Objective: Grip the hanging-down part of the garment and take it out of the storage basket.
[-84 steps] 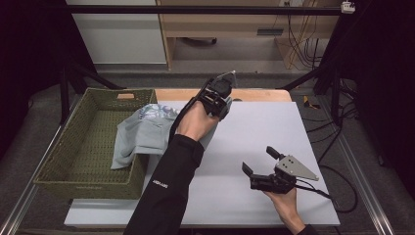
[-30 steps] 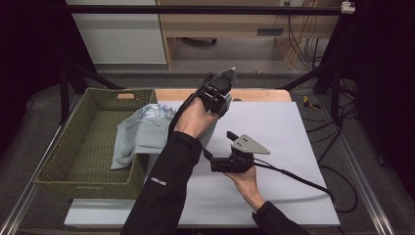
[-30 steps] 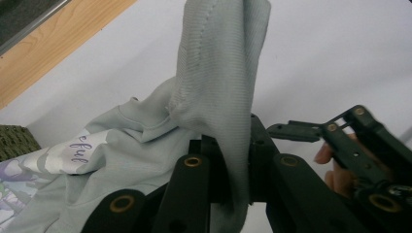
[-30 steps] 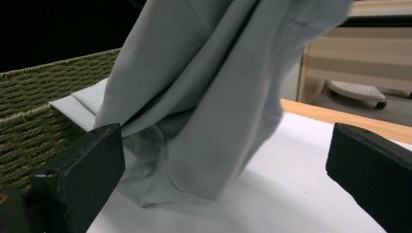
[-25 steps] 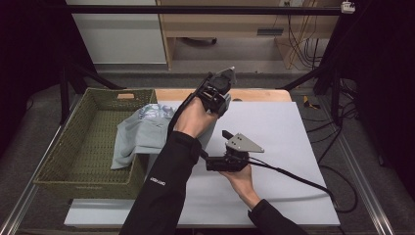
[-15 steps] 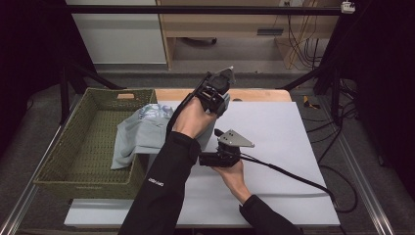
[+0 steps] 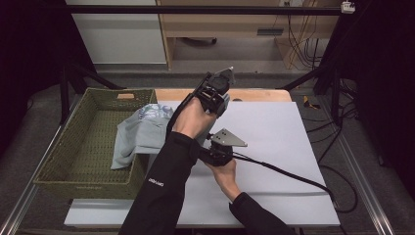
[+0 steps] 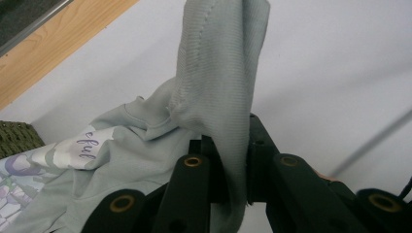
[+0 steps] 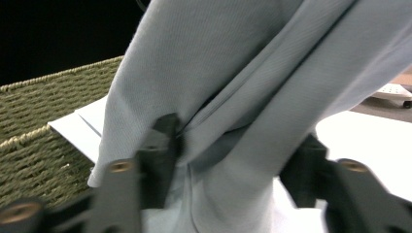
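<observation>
- Grey-green cotton shirt (image 7: 142, 134) drapes from the woven basket (image 7: 73, 152) onto the white table (image 7: 284, 132); one fold is lifted above the tabletop.
- Left gripper (image 7: 219, 88), high view: raised over the table's far edge, the hand (image 7: 193, 120) just above the shirt.
- Left gripper view: a bunched strip of the shirt (image 8: 218, 97) runs up between the two black jaws, which are clamped hard on it; printed lettering on the cloth lies lower left.
- Right gripper (image 7: 203, 152), high view: low beside the basket, under the left forearm.
- Right gripper view: hanging cloth (image 9: 233, 111) fills the gap between the jaws. They have just been closing, stand about half-wide; left finger (image 9: 163, 141) touches a fold, right finger (image 9: 303, 167) sits at the cloth's edge. Firm pinch: cannot tell.
</observation>
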The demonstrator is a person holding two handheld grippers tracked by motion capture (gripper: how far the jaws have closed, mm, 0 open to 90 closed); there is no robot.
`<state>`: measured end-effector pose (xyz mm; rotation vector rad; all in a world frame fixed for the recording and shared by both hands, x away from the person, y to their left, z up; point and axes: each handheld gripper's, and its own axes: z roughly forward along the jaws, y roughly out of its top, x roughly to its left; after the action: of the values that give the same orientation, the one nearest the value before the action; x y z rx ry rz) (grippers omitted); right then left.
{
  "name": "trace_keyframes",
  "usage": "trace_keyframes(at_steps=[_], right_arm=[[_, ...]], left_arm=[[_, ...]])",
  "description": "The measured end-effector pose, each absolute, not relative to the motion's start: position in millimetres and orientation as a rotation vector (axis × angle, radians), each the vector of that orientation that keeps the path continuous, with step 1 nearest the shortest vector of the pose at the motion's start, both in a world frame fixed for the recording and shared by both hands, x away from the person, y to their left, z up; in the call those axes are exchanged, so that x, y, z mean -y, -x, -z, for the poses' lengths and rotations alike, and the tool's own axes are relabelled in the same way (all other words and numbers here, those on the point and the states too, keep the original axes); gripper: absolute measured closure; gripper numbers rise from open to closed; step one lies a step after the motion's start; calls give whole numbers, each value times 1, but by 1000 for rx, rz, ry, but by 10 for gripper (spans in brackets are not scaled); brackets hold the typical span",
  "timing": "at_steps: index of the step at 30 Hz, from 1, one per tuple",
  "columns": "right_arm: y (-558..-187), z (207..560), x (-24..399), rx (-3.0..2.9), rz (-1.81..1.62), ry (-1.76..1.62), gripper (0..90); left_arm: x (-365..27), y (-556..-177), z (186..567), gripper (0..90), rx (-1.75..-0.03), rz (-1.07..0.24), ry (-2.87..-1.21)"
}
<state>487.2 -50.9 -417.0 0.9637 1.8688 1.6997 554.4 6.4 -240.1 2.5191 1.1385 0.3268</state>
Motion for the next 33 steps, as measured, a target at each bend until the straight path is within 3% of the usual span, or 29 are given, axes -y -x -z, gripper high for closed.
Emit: trace_keyframes(at_steps=[1, 7, 33], right_arm=[[-487, 417, 51, -1869, -1700, -964, 554], [-485, 415, 54, -1873, -1677, -916, 867], [-455, 393, 108, -1914, -1658, -806, 880]], left_arm=[[-6, -554, 240, 814, -1138, -327, -2519], [-7, -554, 240, 814, -1147, -331, -2510], [-10, -545, 232, 814, -1123, -339, -2483]])
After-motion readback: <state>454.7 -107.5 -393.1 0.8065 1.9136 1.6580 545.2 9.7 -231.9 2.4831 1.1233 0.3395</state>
